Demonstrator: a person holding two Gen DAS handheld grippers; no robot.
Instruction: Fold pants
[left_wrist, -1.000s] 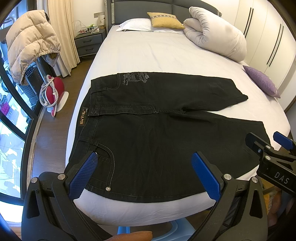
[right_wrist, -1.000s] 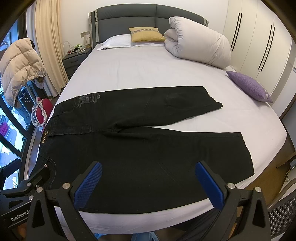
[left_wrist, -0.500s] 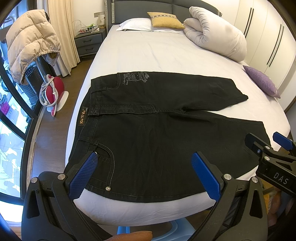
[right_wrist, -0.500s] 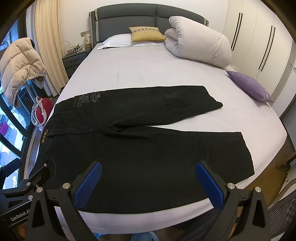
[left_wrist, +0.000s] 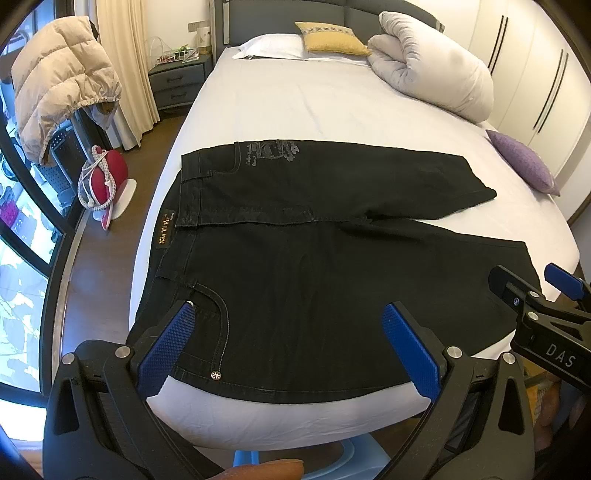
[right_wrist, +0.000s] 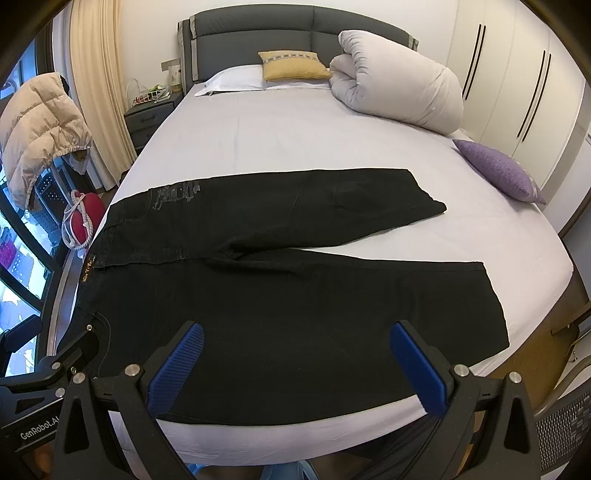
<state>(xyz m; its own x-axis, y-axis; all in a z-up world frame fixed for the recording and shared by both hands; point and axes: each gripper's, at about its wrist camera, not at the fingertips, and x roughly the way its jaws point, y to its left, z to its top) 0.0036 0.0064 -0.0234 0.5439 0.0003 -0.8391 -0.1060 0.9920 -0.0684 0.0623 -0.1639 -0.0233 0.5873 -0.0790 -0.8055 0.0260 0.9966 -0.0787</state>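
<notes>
Black jeans (left_wrist: 303, 266) lie spread flat on the bed, waistband at the left, both legs pointing right in a V; they also show in the right wrist view (right_wrist: 288, 302). My left gripper (left_wrist: 288, 332) is open and empty, hovering above the near edge by the front pocket. My right gripper (right_wrist: 295, 350) is open and empty, above the near leg. The right gripper also shows in the left wrist view (left_wrist: 532, 291), over the near leg's hem. The left gripper shows at the left edge of the right wrist view (right_wrist: 48, 354).
The bed (left_wrist: 314, 103) has a white sheet, a rolled duvet (left_wrist: 436, 70), pillows (left_wrist: 332, 37) at the head and a purple cushion (left_wrist: 521, 162) at the right. A nightstand (left_wrist: 177, 81), a hung jacket (left_wrist: 55, 92) and a red object (left_wrist: 107, 177) stand left on the floor.
</notes>
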